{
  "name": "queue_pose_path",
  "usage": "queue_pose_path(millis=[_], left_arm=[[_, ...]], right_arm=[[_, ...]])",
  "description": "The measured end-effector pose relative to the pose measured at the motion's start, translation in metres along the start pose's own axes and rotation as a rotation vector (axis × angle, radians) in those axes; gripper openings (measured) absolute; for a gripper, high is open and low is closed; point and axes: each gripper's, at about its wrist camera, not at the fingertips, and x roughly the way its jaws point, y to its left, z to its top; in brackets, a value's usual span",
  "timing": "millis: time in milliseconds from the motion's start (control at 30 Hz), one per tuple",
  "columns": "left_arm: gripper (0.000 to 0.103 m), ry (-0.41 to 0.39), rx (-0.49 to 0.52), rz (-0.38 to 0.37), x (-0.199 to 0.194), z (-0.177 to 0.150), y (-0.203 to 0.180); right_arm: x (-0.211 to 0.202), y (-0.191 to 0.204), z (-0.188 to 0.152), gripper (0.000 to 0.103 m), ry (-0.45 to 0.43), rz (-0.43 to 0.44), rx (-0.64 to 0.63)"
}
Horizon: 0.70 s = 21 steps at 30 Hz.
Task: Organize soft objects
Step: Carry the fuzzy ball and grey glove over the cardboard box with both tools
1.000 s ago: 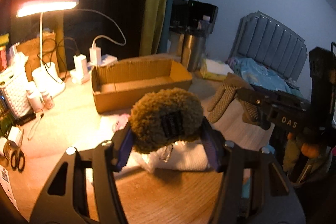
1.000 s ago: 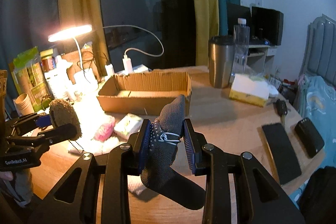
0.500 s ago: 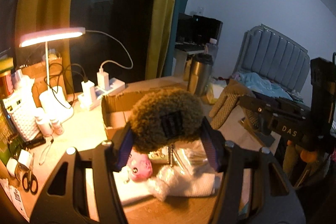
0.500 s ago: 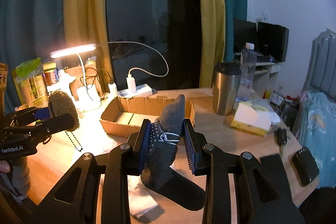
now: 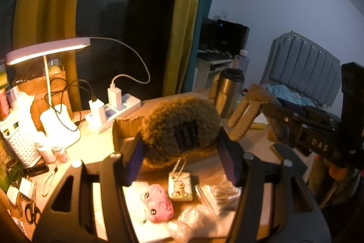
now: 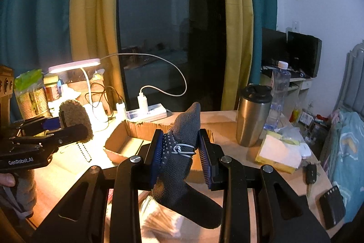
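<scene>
Soft things fill both my tongs: my left gripper (image 5: 182,163) is clamped on a fuzzy brown pouch (image 5: 179,129), round and woolly with a dark woven label on its face and a bead chain dangling below, sitting mid-frame in the left wrist view. My right gripper (image 6: 182,157) squeezes a grey knitted glove (image 6: 182,152) between its ribbed blue pads (image 6: 157,156); the mesh-textured cuff points up at centre frame, a pale cord is knotted around it, and the dark rubbery fingers droop toward the lower middle. Behind both, across the centre of each view, I see a shallow cardboard box (image 6: 136,131) with ragged corrugated edges on the wooden table (image 6: 229,120). Low in the left wrist view lie a squishy pink toy (image 5: 158,202) with bead eyes, a small square cartoon-printed packet (image 5: 180,186), and crinkly clear plastic bags (image 5: 216,195) on a white towel (image 5: 136,195). A brushed-steel tumbler (image 6: 252,115) stands right of centre in the right wrist view, with a lit desk lamp (image 6: 75,65) at the left.
</scene>
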Motion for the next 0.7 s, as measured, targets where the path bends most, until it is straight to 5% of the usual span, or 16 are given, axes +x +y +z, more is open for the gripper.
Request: queue_pose_path(millis=[700], left_arm=[[0.060, 0.004, -0.057, 0.025, 0.079, 0.028, 0.013]], right_arm=[[0.065, -0.021, 0.028, 0.033, -0.008, 0.034, 0.008]])
